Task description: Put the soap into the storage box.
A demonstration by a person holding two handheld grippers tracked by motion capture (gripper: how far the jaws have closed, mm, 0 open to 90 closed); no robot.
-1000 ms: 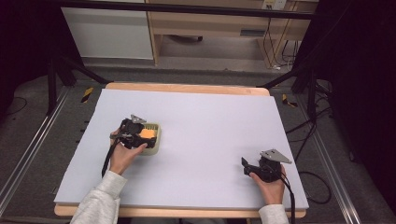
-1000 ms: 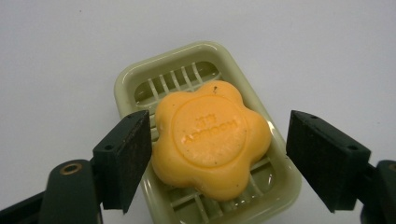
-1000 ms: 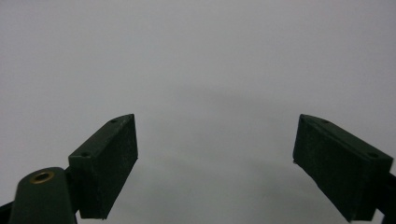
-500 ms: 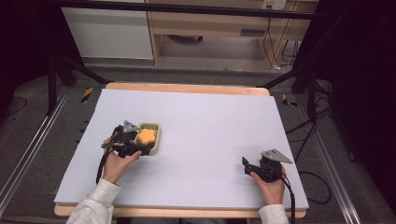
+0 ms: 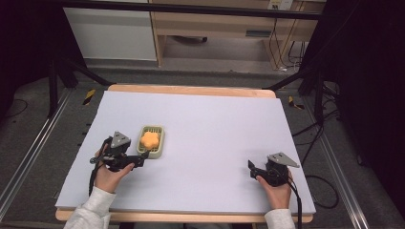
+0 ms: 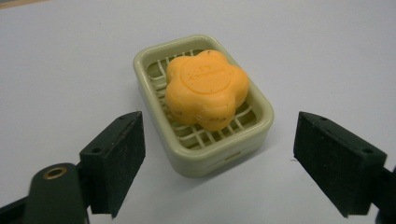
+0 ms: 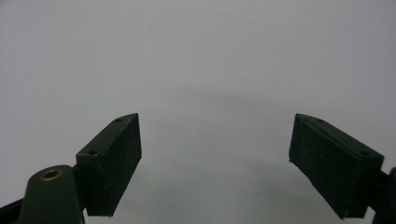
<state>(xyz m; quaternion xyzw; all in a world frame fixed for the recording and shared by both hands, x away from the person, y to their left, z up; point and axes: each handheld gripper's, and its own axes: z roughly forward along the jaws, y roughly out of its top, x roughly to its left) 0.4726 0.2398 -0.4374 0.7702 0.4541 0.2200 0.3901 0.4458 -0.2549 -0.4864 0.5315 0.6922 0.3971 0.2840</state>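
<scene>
My left hand-held gripper [image 5: 125,159] rests low over the pale lilac table [image 5: 219,129], its jaws spread wide and holding nothing, pointed toward the pale green rectangular plastic soap dish [image 5: 152,141] just beyond its tips. In the left gripper view the dish [image 6: 205,154] sits between and ahead of the two black jaws, clear of both, so I judge the spread to be wider than the dish itself. The orange flower-shaped bar of soap [image 6: 206,88] lies flat on the dish's slatted grid, its embossed round face up, leaning toward one long wall; the grid holds it off the floor of the dish, presumably for drainage. My right hand-held gripper [image 5: 260,170] lies near the table's near right corner, well apart from the dish, jaws likewise spread and empty; the right gripper view looks along them onto bare table surface. I judge this arm to be parked out of the way, leaving the left side room to work.
</scene>
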